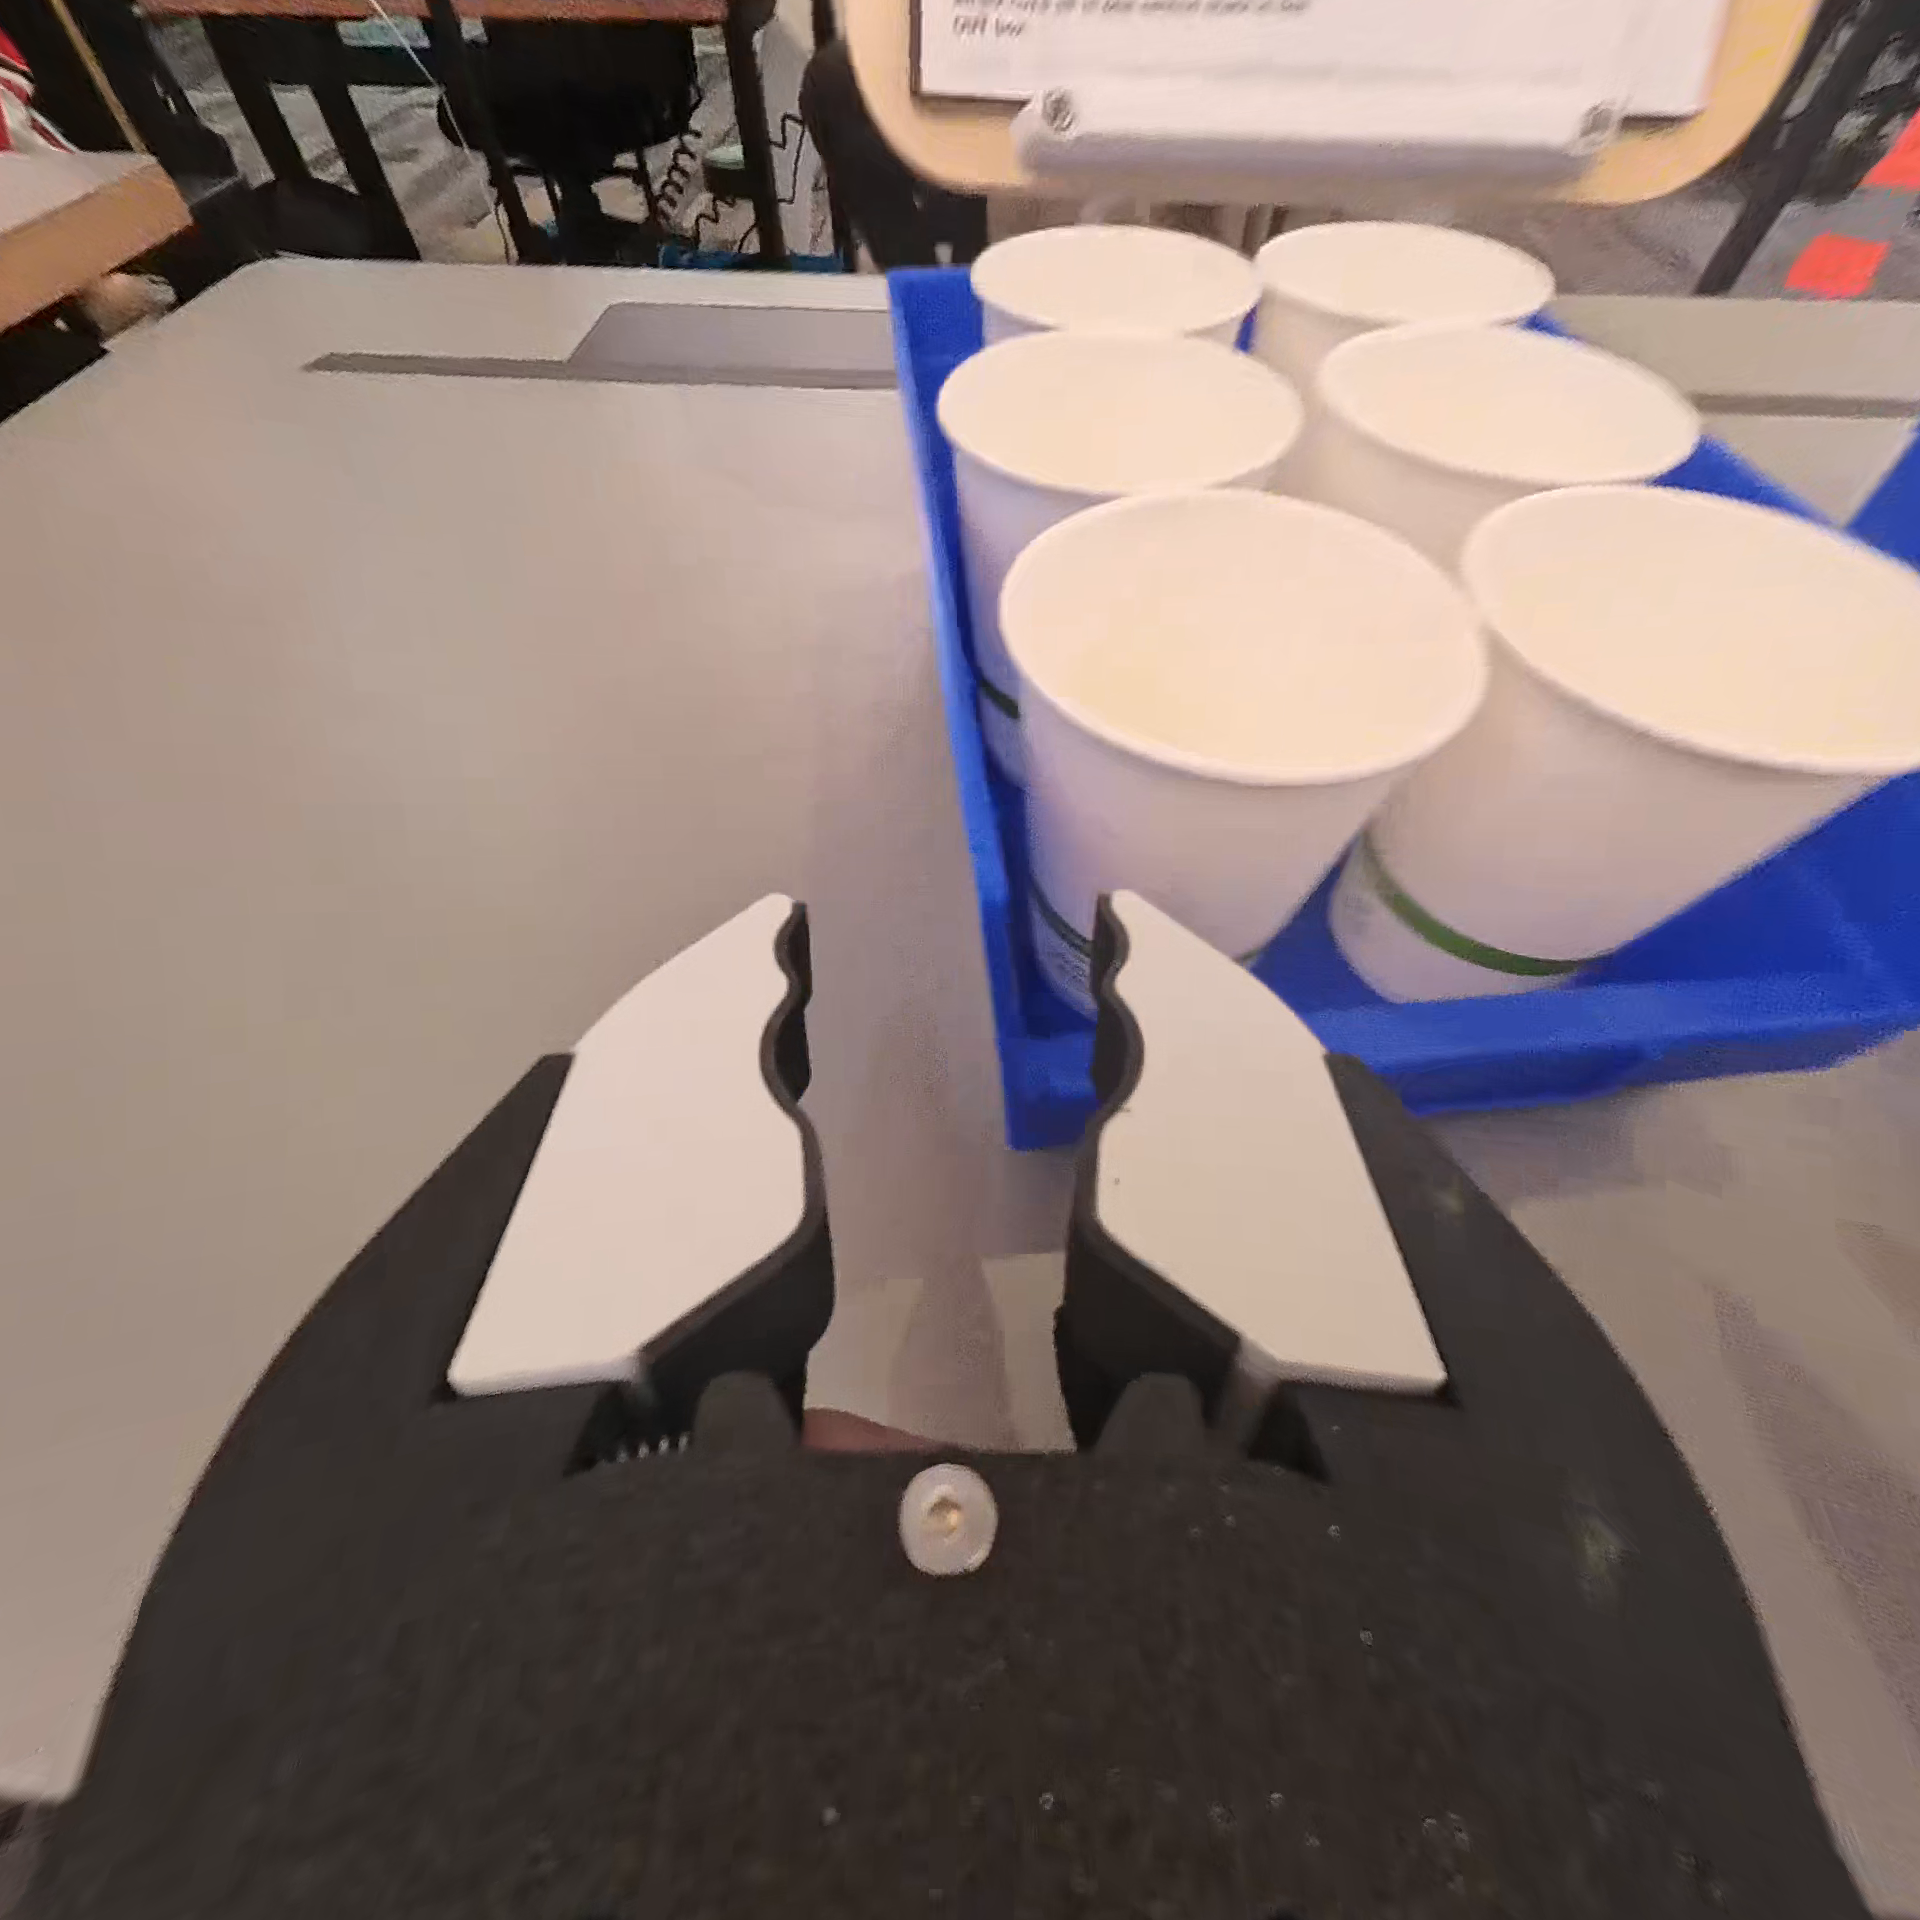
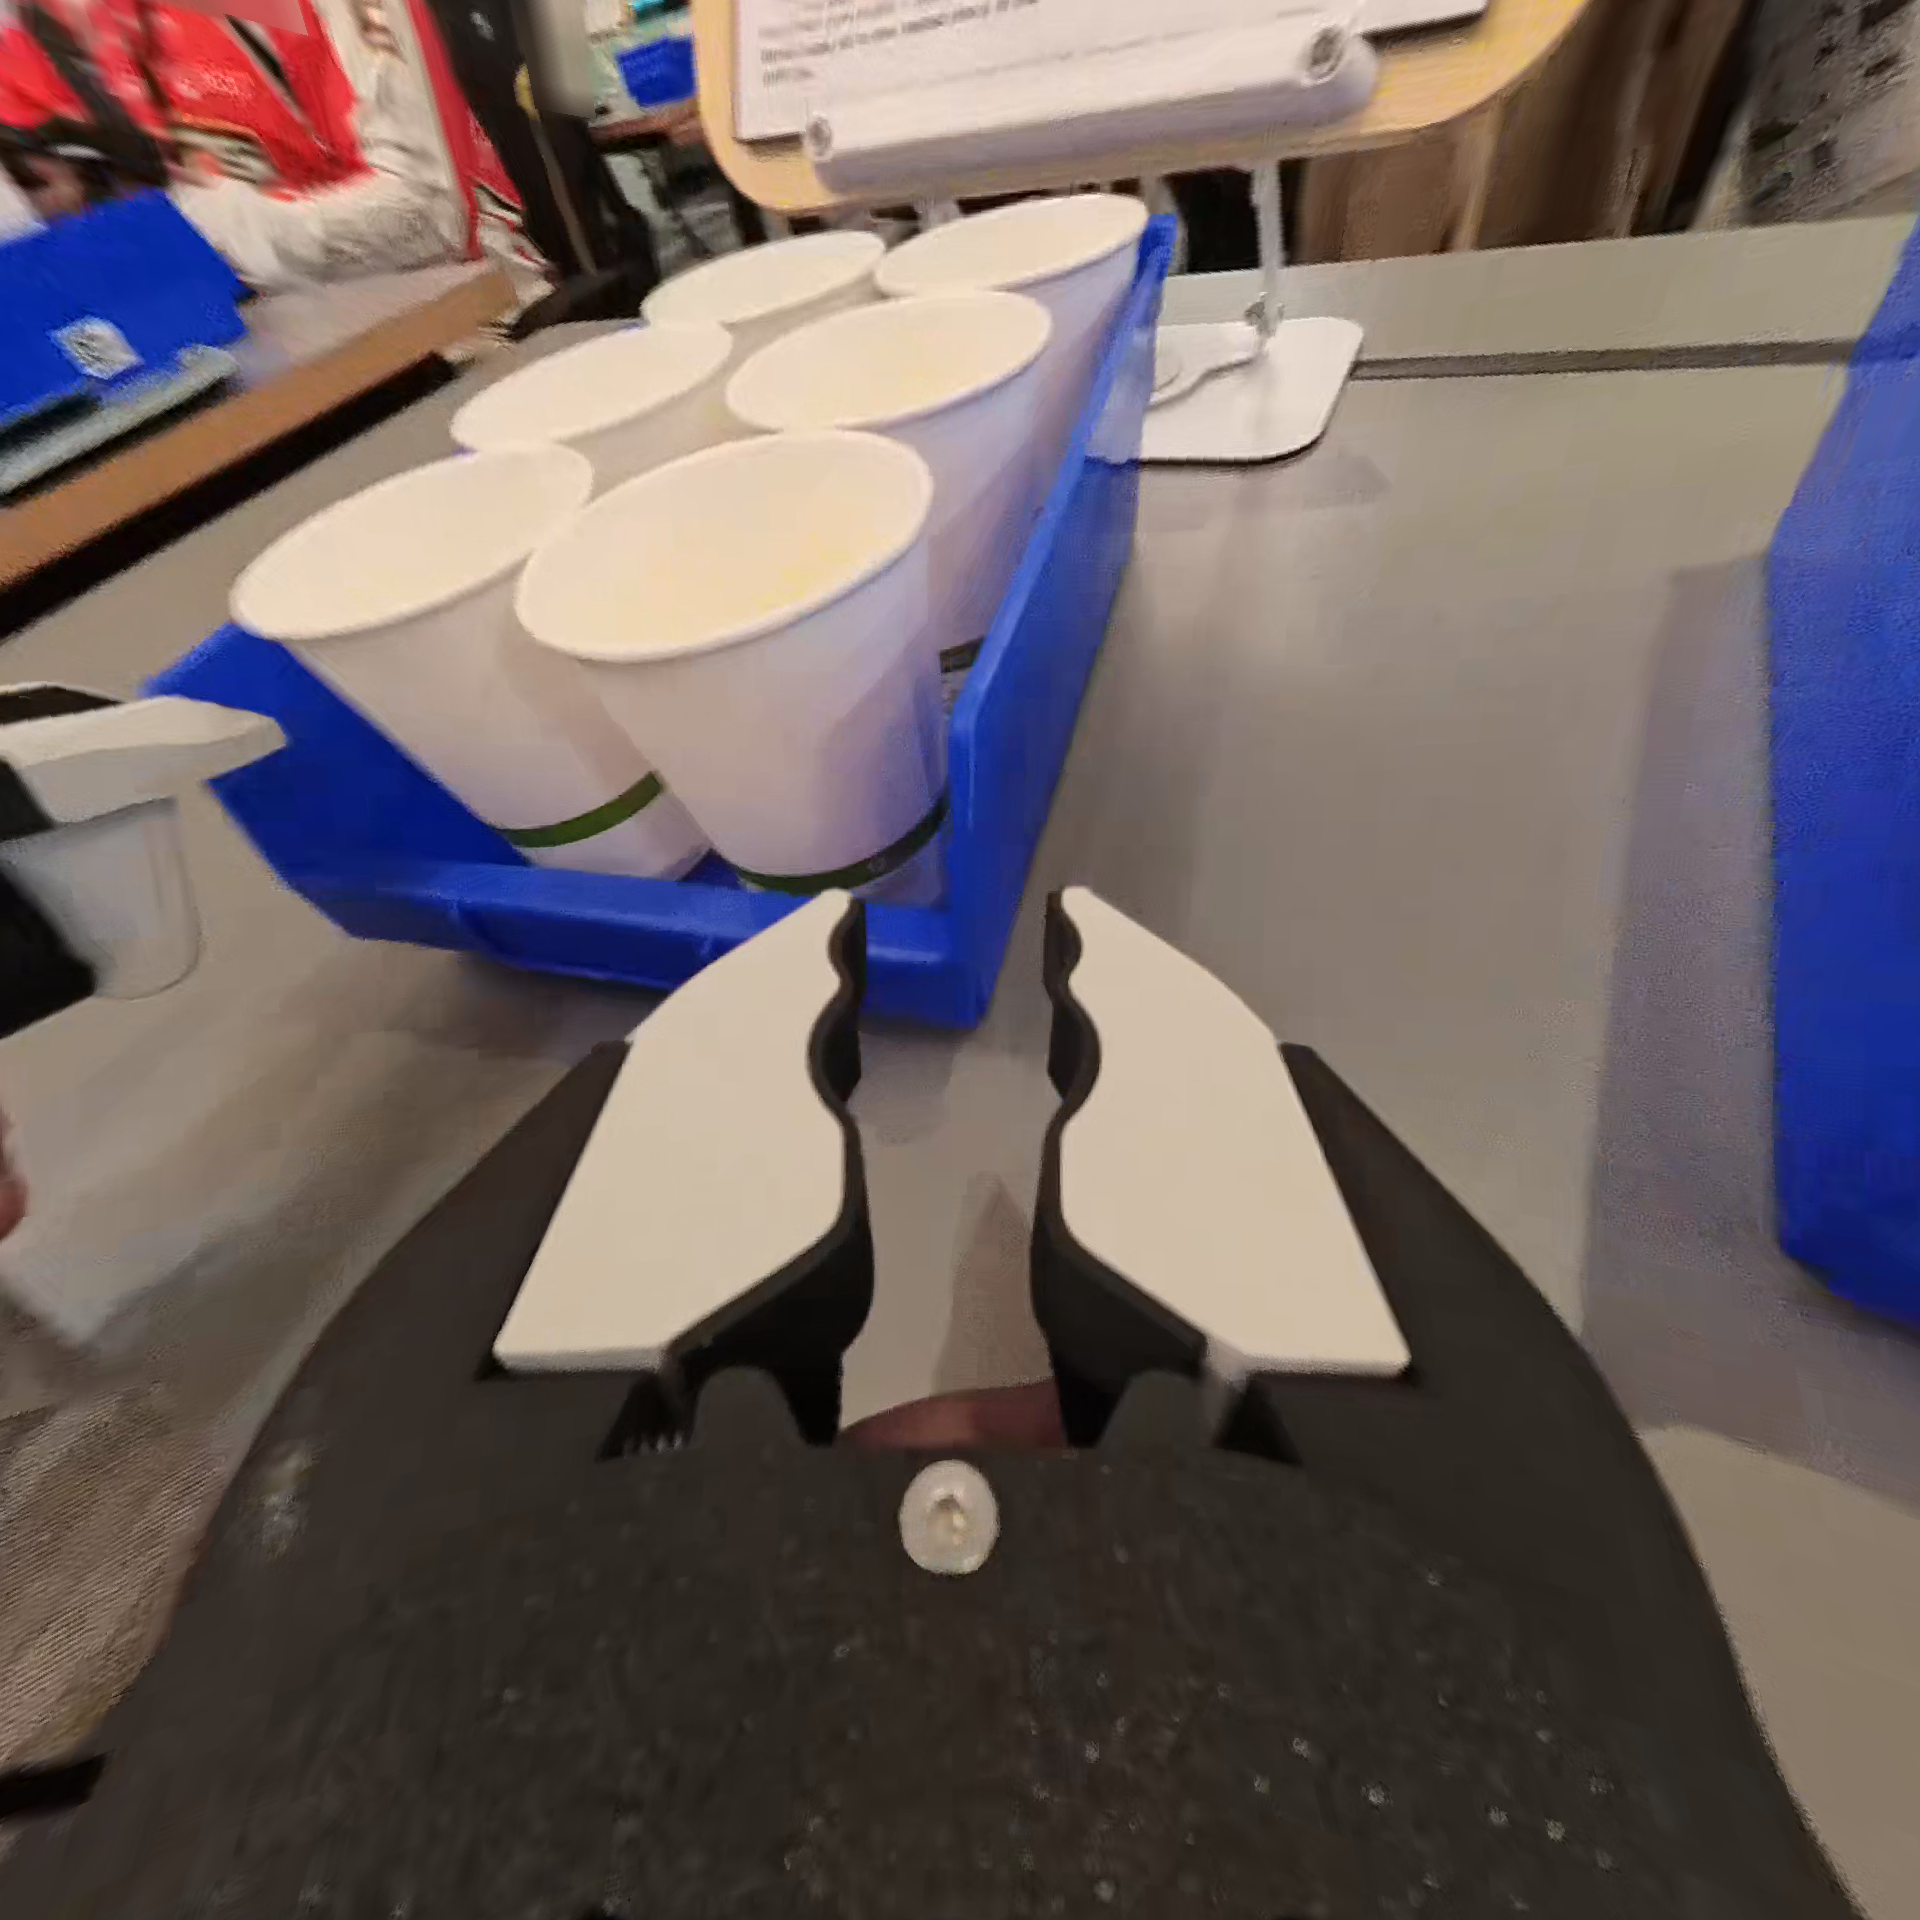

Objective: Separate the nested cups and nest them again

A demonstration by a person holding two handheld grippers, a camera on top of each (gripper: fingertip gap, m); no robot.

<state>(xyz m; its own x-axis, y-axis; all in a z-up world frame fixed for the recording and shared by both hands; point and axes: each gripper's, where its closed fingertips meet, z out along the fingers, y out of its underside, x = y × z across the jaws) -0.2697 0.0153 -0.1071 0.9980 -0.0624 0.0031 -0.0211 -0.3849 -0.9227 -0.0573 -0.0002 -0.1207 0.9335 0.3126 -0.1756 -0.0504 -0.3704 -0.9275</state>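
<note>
Fingers of both the left gripper (image 1: 948, 940) and right gripper (image 2: 951, 925) stand apart, empty. Six cups (image 1: 1236, 665) sit in the blue bin (image 1: 1558, 1029) mid-bench. Approach one near-edge cup squarely; grip its wall gently.

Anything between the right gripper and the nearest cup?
Only the bin's blue front wall and a strip of bare table. The right wrist view shows the right gripper open just short of the cup.
</note>
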